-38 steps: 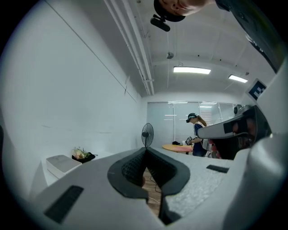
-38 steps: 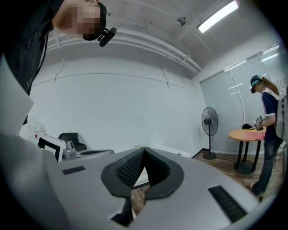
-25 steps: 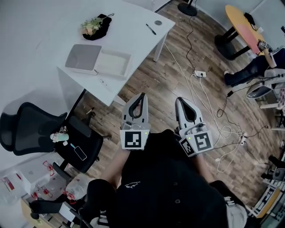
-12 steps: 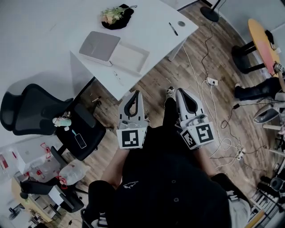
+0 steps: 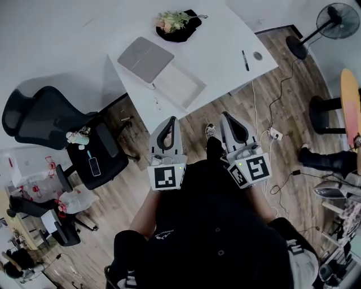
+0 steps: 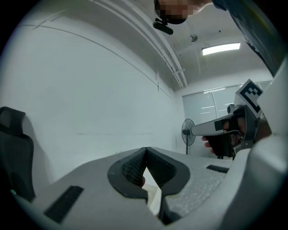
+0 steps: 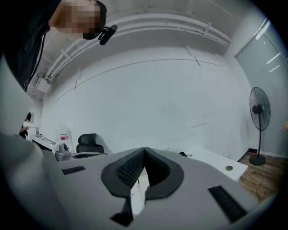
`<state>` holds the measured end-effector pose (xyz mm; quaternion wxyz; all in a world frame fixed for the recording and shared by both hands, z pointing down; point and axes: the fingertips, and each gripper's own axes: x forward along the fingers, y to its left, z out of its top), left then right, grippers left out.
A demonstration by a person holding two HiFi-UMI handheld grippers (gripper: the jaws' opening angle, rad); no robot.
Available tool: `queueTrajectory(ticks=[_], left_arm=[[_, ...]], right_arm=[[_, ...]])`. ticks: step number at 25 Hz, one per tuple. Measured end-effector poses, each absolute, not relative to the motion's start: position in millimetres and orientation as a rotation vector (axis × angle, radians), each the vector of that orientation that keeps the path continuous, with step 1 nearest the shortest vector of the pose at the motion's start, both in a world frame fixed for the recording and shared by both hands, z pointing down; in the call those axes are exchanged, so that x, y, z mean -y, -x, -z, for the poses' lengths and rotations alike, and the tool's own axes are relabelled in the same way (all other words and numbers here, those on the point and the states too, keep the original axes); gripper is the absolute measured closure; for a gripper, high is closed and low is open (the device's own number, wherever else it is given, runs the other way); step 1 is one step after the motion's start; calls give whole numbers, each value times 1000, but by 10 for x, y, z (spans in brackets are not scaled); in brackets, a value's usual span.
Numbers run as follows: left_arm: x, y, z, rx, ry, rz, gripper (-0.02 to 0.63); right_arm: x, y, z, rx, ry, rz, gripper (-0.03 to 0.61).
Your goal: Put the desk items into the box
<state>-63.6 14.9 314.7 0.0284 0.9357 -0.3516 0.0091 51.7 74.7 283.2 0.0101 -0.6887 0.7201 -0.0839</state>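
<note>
A white desk (image 5: 220, 39) stands ahead of me in the head view. On it lie an open white box (image 5: 180, 86), its grey lid (image 5: 145, 58), a black pouch with flowers (image 5: 179, 23), a black pen (image 5: 245, 60) and a small round disc (image 5: 258, 56). My left gripper (image 5: 171, 120) and right gripper (image 5: 228, 116) are held in front of my body, short of the desk's near edge, over the wooden floor. Both are shut with nothing between the jaws. In the gripper views the left gripper (image 6: 145, 151) and right gripper (image 7: 144, 151) point at the white wall.
A black office chair (image 5: 39, 115) stands left of the desk, and a second chair (image 5: 98, 161) carries a phone and small items. Cables and a power strip (image 5: 275, 134) lie on the floor at right. A standing fan (image 5: 335, 14) is at the far right.
The desk has shifted right and slightly up in the head view as I turned and stepped. Both grippers kept their place in front of me and stayed shut.
</note>
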Motion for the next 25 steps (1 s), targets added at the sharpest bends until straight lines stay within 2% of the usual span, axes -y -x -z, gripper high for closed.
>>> queueTrajectory(ticks=[14,25], left_arm=[[264,177,-3117,1565,-2655,-97,606],[268,353,-3203,1926,-2406,-159,606]], right_arm=[[150,-1173,-2848,-2579,1733,312,580],[529,-1002,-2905,-2806,1365,335,580]])
